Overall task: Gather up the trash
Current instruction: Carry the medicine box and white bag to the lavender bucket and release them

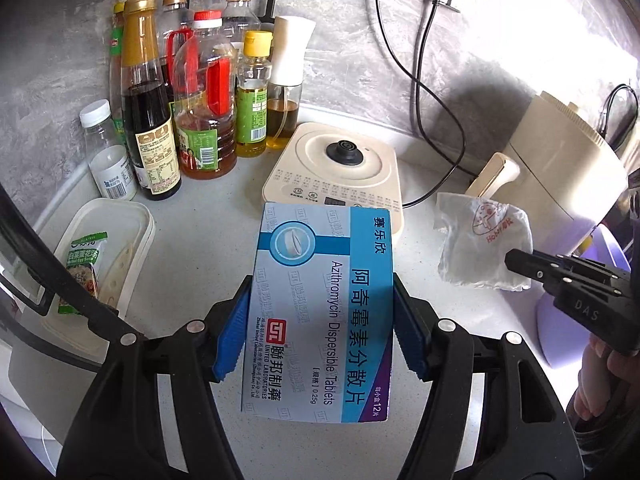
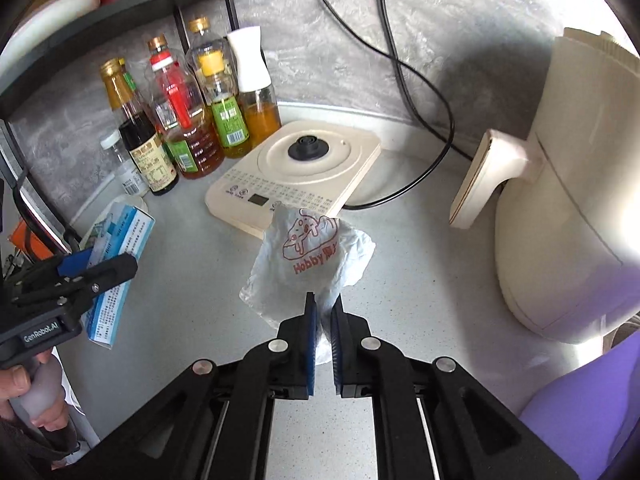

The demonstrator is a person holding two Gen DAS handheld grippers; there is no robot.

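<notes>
My left gripper (image 1: 320, 320) pinches an "Azithromycin Dispersible Tablets" box (image 1: 320, 312); my right gripper (image 2: 325, 308) pinches a crumpled "Hobby" wrapper (image 2: 308, 260).

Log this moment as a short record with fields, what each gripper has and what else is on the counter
left gripper: shut on the medicine box, held above the counter
right gripper: shut on the crumpled plastic wrapper
back left: cluster of sauce and oil bottles against the wall
centre: cream induction base, plugged in by a black cord
right: cream air fryer
left edge: white tray holding a green soup packet
trash still lying loose: the soup packet, possibly
</notes>
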